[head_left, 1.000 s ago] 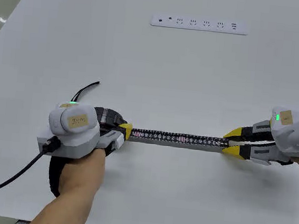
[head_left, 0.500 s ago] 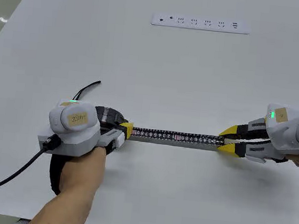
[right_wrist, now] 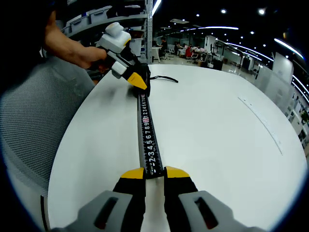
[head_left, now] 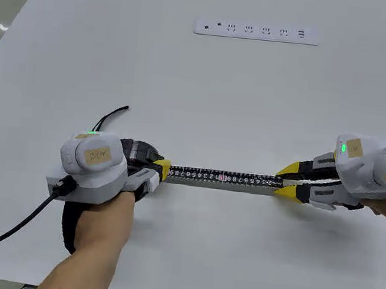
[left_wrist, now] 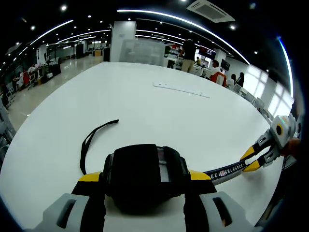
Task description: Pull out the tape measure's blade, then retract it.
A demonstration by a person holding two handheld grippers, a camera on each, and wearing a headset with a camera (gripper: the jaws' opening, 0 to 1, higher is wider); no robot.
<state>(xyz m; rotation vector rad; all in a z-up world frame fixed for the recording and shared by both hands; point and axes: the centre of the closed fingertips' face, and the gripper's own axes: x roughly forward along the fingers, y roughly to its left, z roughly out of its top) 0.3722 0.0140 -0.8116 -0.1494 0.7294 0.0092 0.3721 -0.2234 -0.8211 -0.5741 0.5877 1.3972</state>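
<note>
**Tape measure with blade drawn out, held at both ends**

In the head view the tape measure lies across the lower middle of the frame on the white table (head_left: pixel 251 109). Its black case (head_left: pixel 139 152) is at lower left and its blade (head_left: pixel 220 178) runs rightward, flat along the tabletop. The left gripper (left_wrist: pixel 145 176) has its jaws set wide and clamped on the two flanks of the case. The right gripper (right_wrist: pixel 153 172) has its jaws drawn nearly together, pinching the blade's free end. A black wrist strap (left_wrist: pixel 91 140) trails behind the case, and a power strip (head_left: pixel 256 31) lies well apart at upper centre.

The case looks rigid and blocky, so a grip on its flanks should hold. The blade is probably thin sprung steel, stiff over this short run but apt to buckle if pushed, with a slick printed face. The tip is the best place to hold it. The return spring probably pulls steadily, so the tip should be fed back under grip, not released.
</note>
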